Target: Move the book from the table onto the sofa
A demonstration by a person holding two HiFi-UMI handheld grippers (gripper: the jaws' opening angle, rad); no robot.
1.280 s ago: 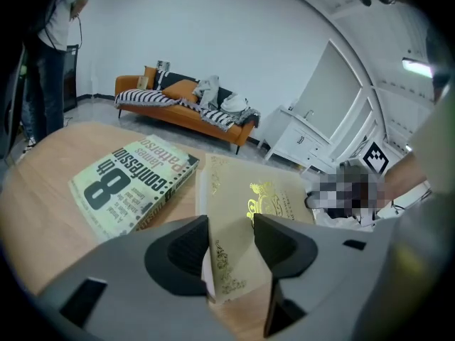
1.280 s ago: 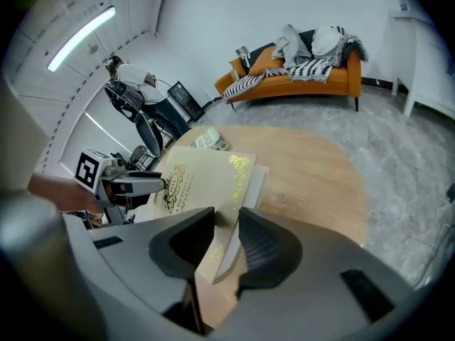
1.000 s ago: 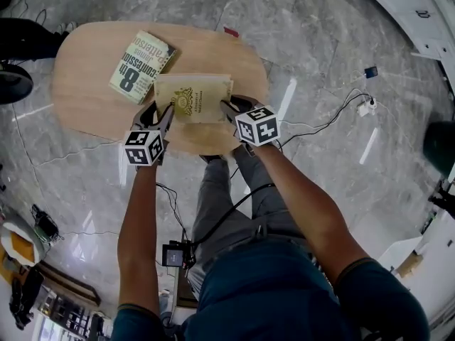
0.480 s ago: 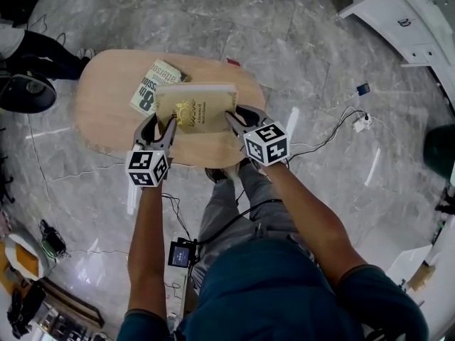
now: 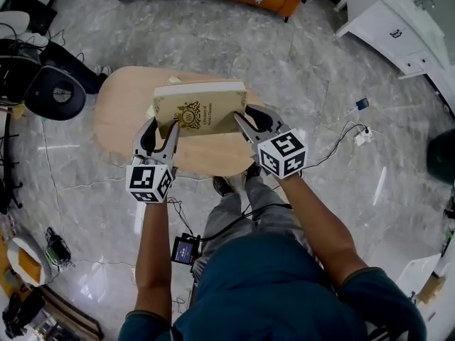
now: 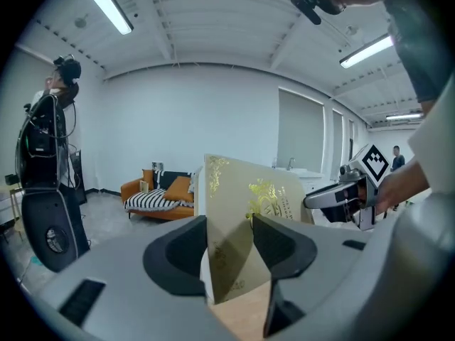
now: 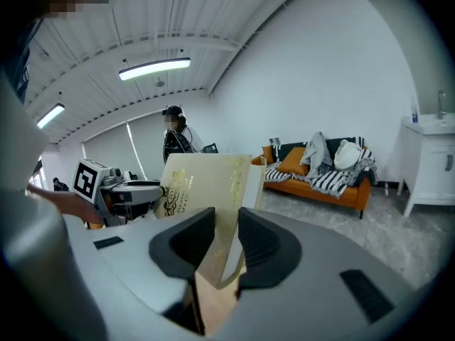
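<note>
Clamped from both sides: beige book (image 5: 201, 112) with gold print, up in the air over the oval wooden table (image 5: 117, 123), cover tilted toward the head camera. Left gripper (image 5: 163, 128) closed on the lower left corner, jaws partly apart (pads pressing both faces of the book). Right gripper (image 5: 250, 118) closed the same way on the lower right edge, nothing else between its jaws. Orange sofa (image 5: 283, 4) with striped cloth at the top of the head view, beyond the marble floor (image 5: 320, 69), well apart from the table.
</note>
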